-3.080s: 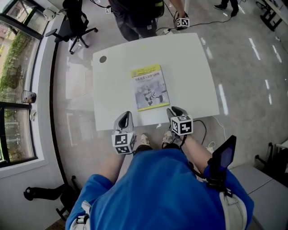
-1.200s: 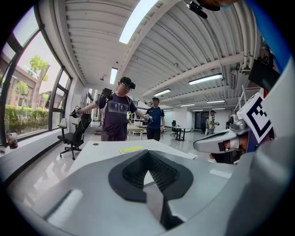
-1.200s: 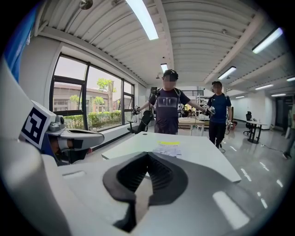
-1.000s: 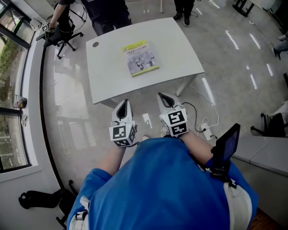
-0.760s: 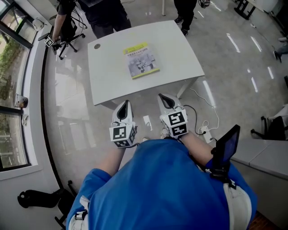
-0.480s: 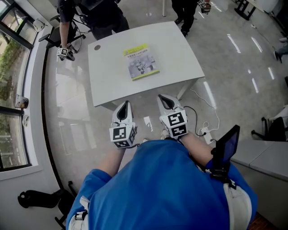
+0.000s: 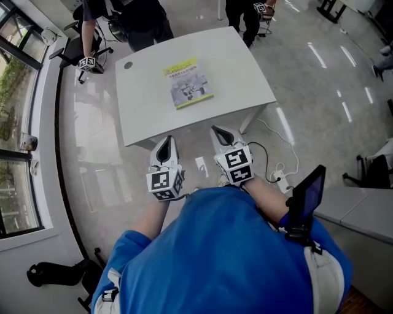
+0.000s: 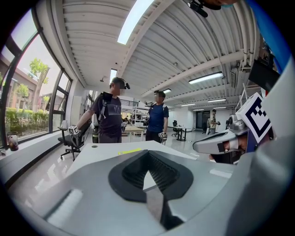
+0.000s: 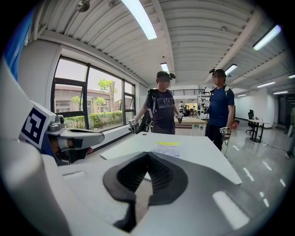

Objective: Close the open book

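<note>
The book [image 7: 188, 84] lies closed and flat on the white table [image 7: 147, 104], yellow-edged cover up. It also shows as a thin slab in the right gripper view [image 9: 167, 147] and as a yellow strip in the left gripper view [image 8: 130, 150]. My left gripper [image 7: 166, 142] and right gripper [image 7: 218, 130] hang side by side over the floor, short of the table's near edge and well away from the book. Both are shut with nothing between the jaws [image 8: 147, 154] [image 9: 146, 156].
Two people stand at the table's far side [image 7: 138, 18] [image 7: 242, 12], holding gripper cubes. An office chair [image 7: 73, 46] stands at the far left by the windows. Cables and a power strip [image 7: 273, 178] lie on the floor to my right.
Since the earliest frame I have backed away from the table, so the grippers went from its near edge to over the floor. In the last second only the bystanders shifted.
</note>
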Tool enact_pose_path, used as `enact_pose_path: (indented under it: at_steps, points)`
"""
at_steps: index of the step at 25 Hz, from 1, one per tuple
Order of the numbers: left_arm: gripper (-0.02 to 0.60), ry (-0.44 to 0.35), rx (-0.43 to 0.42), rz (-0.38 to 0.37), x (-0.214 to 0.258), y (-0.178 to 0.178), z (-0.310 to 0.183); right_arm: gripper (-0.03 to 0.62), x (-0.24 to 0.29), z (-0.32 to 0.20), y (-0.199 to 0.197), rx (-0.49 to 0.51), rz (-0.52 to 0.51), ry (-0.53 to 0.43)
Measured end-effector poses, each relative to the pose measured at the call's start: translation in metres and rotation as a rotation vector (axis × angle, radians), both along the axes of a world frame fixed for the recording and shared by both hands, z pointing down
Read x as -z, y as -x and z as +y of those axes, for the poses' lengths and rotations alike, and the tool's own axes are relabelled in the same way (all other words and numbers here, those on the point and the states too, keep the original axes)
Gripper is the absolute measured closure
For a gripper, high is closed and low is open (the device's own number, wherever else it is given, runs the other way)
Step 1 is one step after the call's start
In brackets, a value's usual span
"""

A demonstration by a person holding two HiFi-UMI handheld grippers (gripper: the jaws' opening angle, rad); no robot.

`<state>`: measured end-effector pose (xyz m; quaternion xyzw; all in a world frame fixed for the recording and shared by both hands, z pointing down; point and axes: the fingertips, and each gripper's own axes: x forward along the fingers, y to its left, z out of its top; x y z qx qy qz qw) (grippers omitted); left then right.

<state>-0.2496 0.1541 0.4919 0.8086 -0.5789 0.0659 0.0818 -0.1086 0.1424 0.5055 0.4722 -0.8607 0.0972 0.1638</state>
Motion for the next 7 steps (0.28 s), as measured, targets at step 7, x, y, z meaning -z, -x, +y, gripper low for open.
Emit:
enact_pose_path:
  at_steps: [7]
  points:
    - [0.575,0.012,0.012,0.008,-0.004,-0.004,-0.005,0.592,0.014,-0.011,-0.004,-0.008,-0.011,-0.026]
